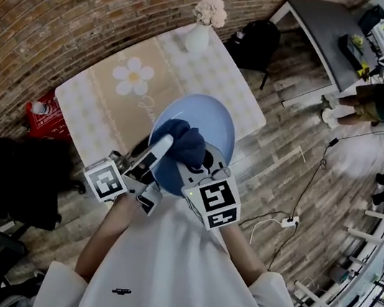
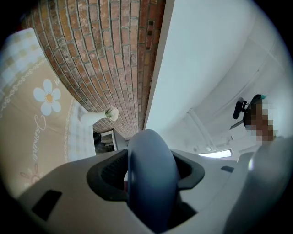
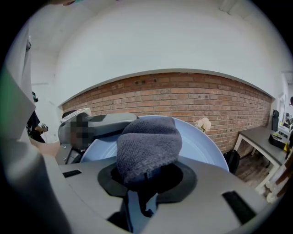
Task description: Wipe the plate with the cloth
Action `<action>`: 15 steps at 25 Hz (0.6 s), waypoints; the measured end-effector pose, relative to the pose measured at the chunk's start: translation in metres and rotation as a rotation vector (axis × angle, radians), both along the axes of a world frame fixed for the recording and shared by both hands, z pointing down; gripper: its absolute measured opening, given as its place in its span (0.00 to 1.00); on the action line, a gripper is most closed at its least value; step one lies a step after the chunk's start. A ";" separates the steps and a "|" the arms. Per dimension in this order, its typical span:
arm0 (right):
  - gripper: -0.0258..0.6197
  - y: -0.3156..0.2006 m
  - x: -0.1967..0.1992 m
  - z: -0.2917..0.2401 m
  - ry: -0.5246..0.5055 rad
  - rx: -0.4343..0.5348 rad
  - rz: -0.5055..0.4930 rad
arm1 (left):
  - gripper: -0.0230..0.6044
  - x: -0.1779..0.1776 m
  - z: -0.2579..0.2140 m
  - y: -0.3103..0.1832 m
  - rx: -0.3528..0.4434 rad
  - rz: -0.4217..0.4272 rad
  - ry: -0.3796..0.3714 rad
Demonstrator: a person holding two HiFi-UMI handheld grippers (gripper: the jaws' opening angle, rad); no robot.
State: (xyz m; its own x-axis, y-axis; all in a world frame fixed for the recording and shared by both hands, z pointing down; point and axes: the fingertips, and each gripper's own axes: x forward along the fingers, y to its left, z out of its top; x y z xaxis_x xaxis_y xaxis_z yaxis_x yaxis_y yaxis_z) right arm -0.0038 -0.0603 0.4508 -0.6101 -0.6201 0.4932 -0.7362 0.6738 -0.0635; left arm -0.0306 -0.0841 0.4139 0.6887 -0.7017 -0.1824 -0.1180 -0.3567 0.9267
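A light blue plate (image 1: 207, 126) is held up above the table, tilted, with my left gripper (image 1: 148, 160) shut on its near-left rim. The left gripper view shows that rim (image 2: 151, 178) edge-on between the jaws. A dark blue knitted cloth (image 1: 182, 144) is bunched in my right gripper (image 1: 197, 166), which is shut on it, and the cloth lies against the plate's face. From the right gripper view the cloth (image 3: 146, 148) bulges out of the jaws in front of the plate (image 3: 201, 146).
Below lies a table with a beige checked cloth printed with a daisy (image 1: 132, 77). A white vase with pale flowers (image 1: 202, 27) stands at its far edge by the brick wall. A red crate (image 1: 45, 117) sits on the floor at left; cables (image 1: 282, 223) trail at right.
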 end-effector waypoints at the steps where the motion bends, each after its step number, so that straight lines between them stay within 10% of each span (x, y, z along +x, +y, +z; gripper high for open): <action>1: 0.24 -0.003 0.002 0.000 0.003 0.006 0.002 | 0.45 0.000 0.002 0.001 -0.007 0.000 -0.003; 15: 0.24 -0.032 0.067 0.020 0.019 -0.010 0.177 | 0.45 0.007 0.016 0.015 -0.028 0.009 -0.014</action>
